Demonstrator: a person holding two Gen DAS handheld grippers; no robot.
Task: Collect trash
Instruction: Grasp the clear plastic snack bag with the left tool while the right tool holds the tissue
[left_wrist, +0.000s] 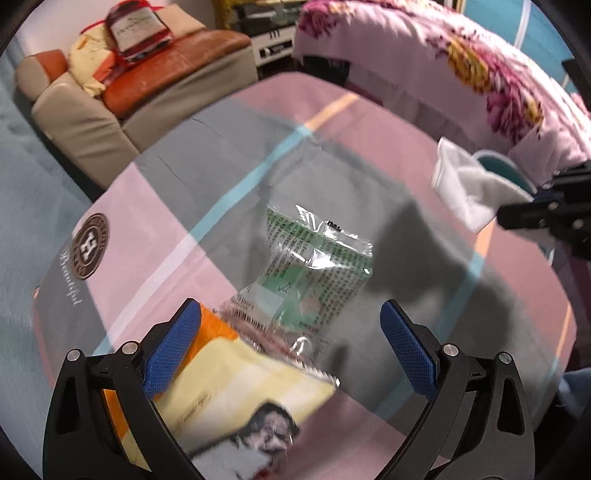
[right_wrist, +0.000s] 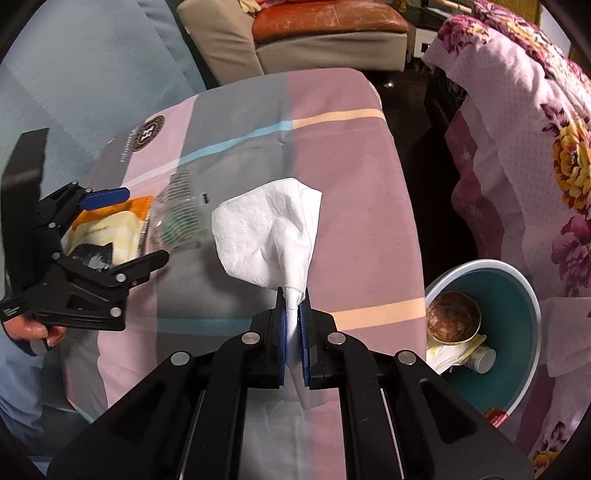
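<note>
Trash: crinkled clear-and-green plastic wrapper (left_wrist: 317, 266) and yellow-orange paper packet (left_wrist: 236, 384) lie between the spread pads of left gripper (left_wrist: 291, 347), likely untouched.

Right gripper (right_wrist: 293, 306) pinches white tissue (right_wrist: 269, 229); carry right over teal round bin (right_wrist: 517, 295) before releasing.

Two tools are in view: the left tool (right_wrist: 122, 225) and the right tool (right_wrist: 293, 325). One white tissue (right_wrist: 266, 229) hangs at the right tool. Two wrappers lie on the bench (left_wrist: 369, 122): one clear green-printed wrapper (left_wrist: 314, 266) at the centre and one yellow-and-orange packet (left_wrist: 236, 380) at about seven o'clock from it. One teal bin (right_wrist: 517, 295) stands at four o'clock in the right wrist view; inside it are one brown bowl (right_wrist: 452, 317), one small white cup (right_wrist: 482, 360) and some crumpled paper, count unclear. One sofa (left_wrist: 122, 99) and one floral blanket (right_wrist: 535, 147) fill the background.
</note>
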